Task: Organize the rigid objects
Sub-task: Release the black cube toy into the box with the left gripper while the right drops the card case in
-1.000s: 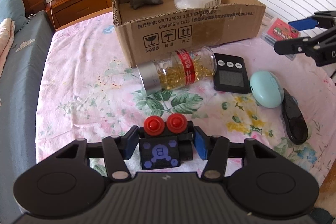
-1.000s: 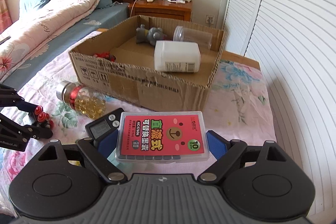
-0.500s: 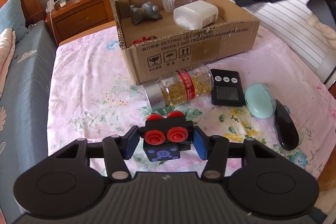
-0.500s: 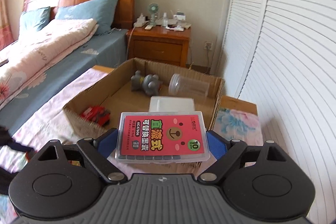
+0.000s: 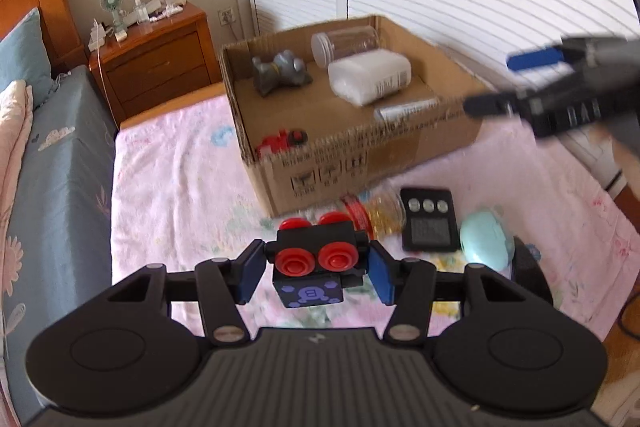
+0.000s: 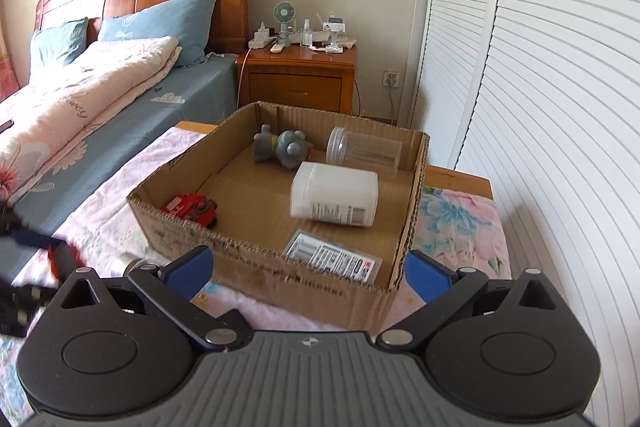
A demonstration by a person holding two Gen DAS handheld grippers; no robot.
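My left gripper [image 5: 316,275] is shut on a black toy block with red knobs [image 5: 314,265], held above the floral sheet in front of the cardboard box [image 5: 360,163]. My right gripper [image 6: 308,269] is open and empty just above the box's near wall [image 6: 280,269]. The flat plastic case [image 6: 334,257] lies label-down on the box floor by that wall. The box also holds a white bottle [image 6: 334,195], a clear jar [image 6: 364,149], a grey toy [image 6: 282,147] and a red toy car [image 6: 192,207].
On the sheet beside the box lie a capsule bottle [image 5: 372,213], a black digital scale [image 5: 430,225], a mint oval case [image 5: 484,241] and a dark object [image 5: 528,267]. A wooden nightstand [image 6: 298,77] stands behind the box, louvred doors [image 6: 552,87] at right.
My right gripper opened and let go of the plastic case, which now lies in the box. My left gripper lifted the black toy block and moved toward the box.
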